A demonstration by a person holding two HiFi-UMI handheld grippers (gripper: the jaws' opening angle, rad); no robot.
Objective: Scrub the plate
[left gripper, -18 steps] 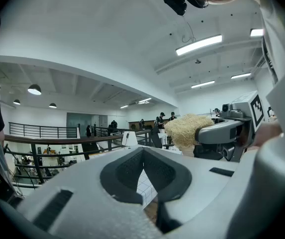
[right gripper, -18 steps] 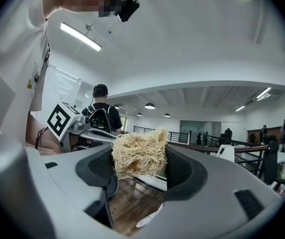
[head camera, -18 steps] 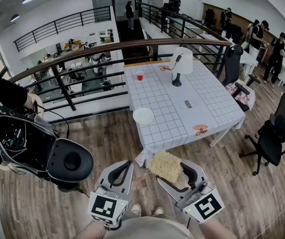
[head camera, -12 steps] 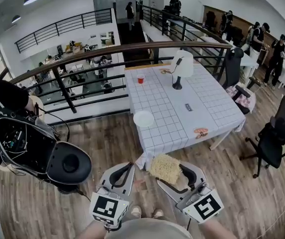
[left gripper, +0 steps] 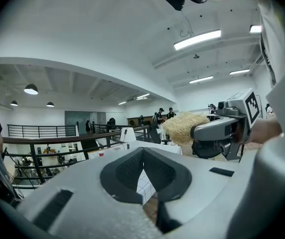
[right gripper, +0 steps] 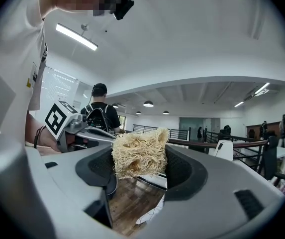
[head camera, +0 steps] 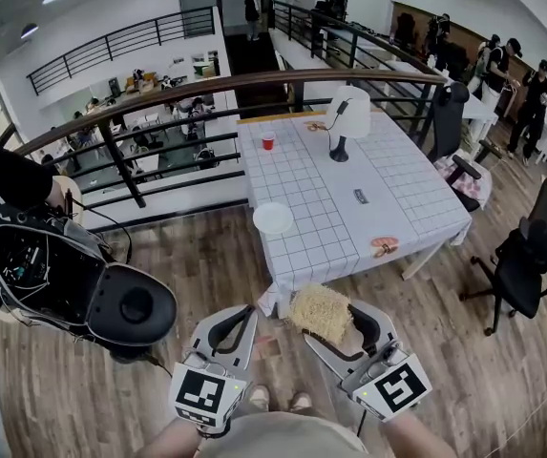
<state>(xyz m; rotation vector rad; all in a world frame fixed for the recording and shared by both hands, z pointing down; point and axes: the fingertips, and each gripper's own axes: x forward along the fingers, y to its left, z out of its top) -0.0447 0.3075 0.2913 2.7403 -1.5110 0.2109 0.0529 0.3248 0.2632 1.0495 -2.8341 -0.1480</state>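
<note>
A white plate point(head camera: 273, 218) lies near the front left edge of the table point(head camera: 399, 181), which has a white grid cloth. Both grippers hang over the wooden floor, short of the table and well apart from the plate. My right gripper point(head camera: 326, 315) is shut on a tan fibrous scrubber point(head camera: 319, 311); in the right gripper view the scrubber point(right gripper: 140, 153) is squeezed between the jaws of the right gripper point(right gripper: 140, 159). My left gripper point(head camera: 242, 315) is shut with nothing in it, and its closed jaws fill the left gripper view point(left gripper: 143, 156), with the scrubber point(left gripper: 183, 126) to their right.
On the table stand a red cup point(head camera: 268, 143), a white lamp point(head camera: 343, 122) and some small items point(head camera: 384, 246). A railing point(head camera: 206, 93) runs behind it. A black office chair point(head camera: 531, 256) is at the right. A person with black gear point(head camera: 63, 284) stands at the left.
The grippers have kept their hold and place in front of me. The table and plate have shifted only slightly in the view.
</note>
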